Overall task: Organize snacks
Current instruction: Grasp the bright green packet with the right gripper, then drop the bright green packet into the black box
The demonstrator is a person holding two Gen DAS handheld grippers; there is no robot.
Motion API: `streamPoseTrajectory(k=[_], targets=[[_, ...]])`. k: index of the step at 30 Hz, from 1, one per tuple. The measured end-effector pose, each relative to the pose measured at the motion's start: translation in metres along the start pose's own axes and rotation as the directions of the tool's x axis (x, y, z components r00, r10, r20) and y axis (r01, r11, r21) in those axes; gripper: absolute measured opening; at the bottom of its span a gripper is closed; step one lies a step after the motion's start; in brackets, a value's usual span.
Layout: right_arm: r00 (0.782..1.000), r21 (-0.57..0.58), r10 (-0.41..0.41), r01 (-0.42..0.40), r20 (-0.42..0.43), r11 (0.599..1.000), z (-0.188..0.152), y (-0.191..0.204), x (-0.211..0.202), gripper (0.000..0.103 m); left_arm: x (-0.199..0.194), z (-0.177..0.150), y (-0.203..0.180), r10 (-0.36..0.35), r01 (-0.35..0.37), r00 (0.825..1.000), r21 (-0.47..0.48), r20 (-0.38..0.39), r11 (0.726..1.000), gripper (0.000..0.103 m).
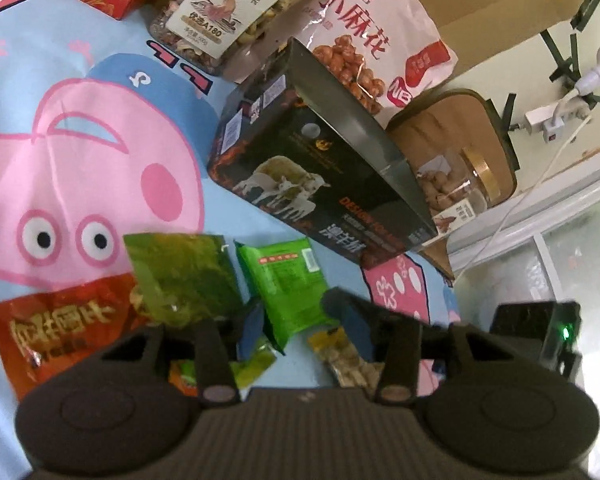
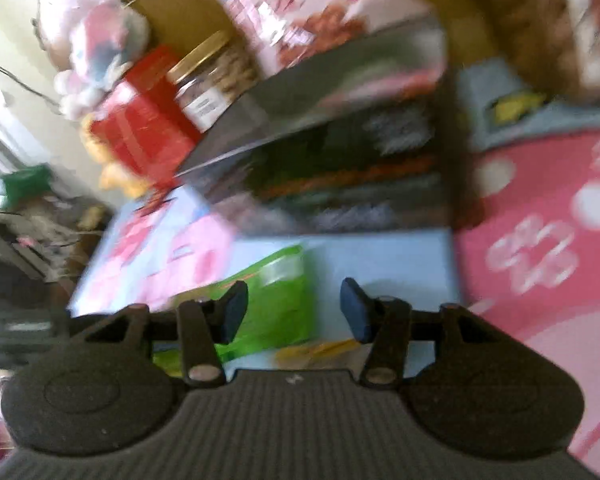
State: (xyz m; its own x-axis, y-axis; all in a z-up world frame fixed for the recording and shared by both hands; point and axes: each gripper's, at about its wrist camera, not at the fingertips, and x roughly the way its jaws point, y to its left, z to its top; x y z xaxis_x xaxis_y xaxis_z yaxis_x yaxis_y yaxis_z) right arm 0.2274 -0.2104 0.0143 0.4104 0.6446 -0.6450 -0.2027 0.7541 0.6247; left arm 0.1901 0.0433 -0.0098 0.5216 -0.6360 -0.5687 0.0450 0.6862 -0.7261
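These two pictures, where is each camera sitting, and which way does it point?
Left wrist: on the left claw, looking forward and down at the blanket, black box, nut jar and green packet; its open fingers show.
Right wrist: on the right claw, blurred, facing the same box from another side; its open fingers show.
Shared: box, green packet, jar, blanket.

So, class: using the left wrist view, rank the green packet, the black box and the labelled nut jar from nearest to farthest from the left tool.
1. Green packet: just ahead of the left tool.
2. Black box: centre, beyond the packet.
3. Nut jar: top, farthest back.
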Motion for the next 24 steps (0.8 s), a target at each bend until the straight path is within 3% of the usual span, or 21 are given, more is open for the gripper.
streamPoseTrajectory(k=[3, 5, 12, 17, 21, 24], targets=[[1.000, -0.049, -0.021, 0.021, -0.005, 0.999, -0.006, 0.013, 0.002, 0.049, -0.003, -0.003, 0.002, 0.001, -0.001, 1.000, 0.006, 0.026, 1.000, 0.037], [1.000, -0.046, 0.010, -0.010, -0.010, 0.999, -0.011, 0.017, 0.004, 0.031, -0.006, -0.004, 0.001, 0.001, -0.002, 0.999, 0.004, 0.035, 1.000, 0.036], [0.991, -0.179, 0.031, -0.006, 0.133, 0.984, -0.015, 0.057, -0.028, 0.027, -0.044, 0.002, -0.030, -0.060, 0.047, 0.992, 0.110, 0.110, 0.993, 0.035], [0.974, -0.199, 0.049, -0.005, 0.220, 0.980, 0.006, 0.066, -0.041, 0.020, -0.039, 0.030, -0.059, -0.130, 0.110, 0.985, 0.164, 0.117, 0.980, 0.034], [0.964, -0.198, 0.016, 0.038, 0.267, 0.980, 0.030, 0.067, -0.029, 0.019, -0.019, 0.057, -0.086, -0.066, 0.026, 0.986, 0.250, 0.154, 0.968, 0.036], [0.957, -0.164, -0.011, 0.061, 0.291, 0.985, 0.052, 0.060, -0.014, 0.019, -0.003, 0.078, -0.084, -0.046, 0.013, 0.988, 0.214, 0.150, 0.977, 0.036]])
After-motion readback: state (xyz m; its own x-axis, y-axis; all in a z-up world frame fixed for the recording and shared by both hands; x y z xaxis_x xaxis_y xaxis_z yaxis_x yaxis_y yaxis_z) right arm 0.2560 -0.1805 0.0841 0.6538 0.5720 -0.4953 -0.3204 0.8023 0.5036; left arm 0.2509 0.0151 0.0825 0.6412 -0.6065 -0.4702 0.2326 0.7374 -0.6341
